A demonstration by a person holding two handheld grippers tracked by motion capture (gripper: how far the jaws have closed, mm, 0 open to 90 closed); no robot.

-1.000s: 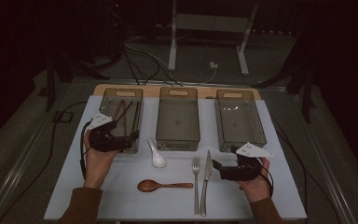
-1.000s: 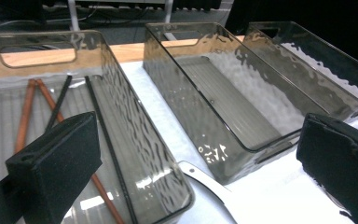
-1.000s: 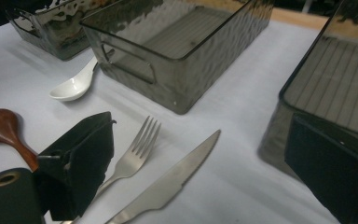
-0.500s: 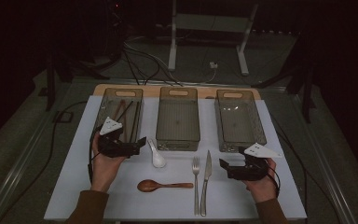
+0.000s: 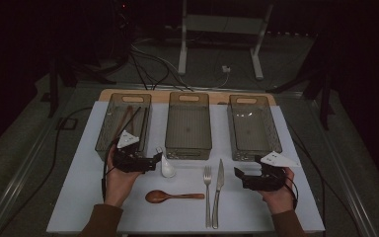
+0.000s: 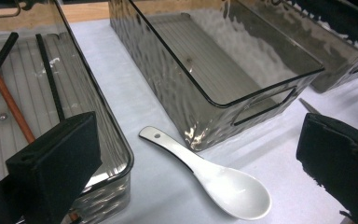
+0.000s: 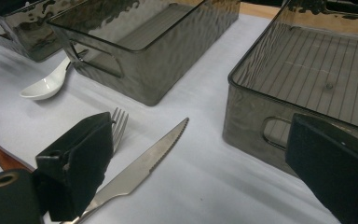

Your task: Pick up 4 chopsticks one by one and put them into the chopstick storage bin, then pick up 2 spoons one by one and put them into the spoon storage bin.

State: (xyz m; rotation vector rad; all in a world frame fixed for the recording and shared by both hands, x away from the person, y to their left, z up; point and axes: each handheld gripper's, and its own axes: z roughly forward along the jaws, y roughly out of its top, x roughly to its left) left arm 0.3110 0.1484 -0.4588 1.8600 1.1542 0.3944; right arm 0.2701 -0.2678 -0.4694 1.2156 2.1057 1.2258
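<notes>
Moved since half a second ago: left tongs [image 5: 154,163] have dropped from over the left bin to the white ceramic spoon [image 5: 166,167]; right tongs [image 5: 238,176] have barely shifted. Left tongs: jaws wide apart, empty, straddling the spoon [image 6: 214,178] in the left gripper view, placed for a pickup, though whether a jaw touches it cannot be told from the high view. Spoon: bowl up, flat on the table [image 5: 79,163], in the gap between the left bin [image 5: 106,129] and the middle bin [image 5: 188,148], handle toward the bins. Right tongs: jaws wide, empty, held low beside the knife [image 7: 142,167] and fork [image 7: 118,125], apparently waiting. Left bin: holds chopsticks [image 6: 46,74], dark and reddish, so likely the sorting place for that kind. Middle bin and right bin [image 5: 252,148]: nothing seen inside. Wooden spoon [image 5: 172,196]: lying crosswise near the table's front edge, left of the fork. Obstructions: the left bin's corner [image 6: 121,158] stands close by one jaw, and the middle bin's wall [image 6: 205,116] crowds the spoon's handle, leaving little room to close. Beyond the table: cables and a stand on a dark floor.
</notes>
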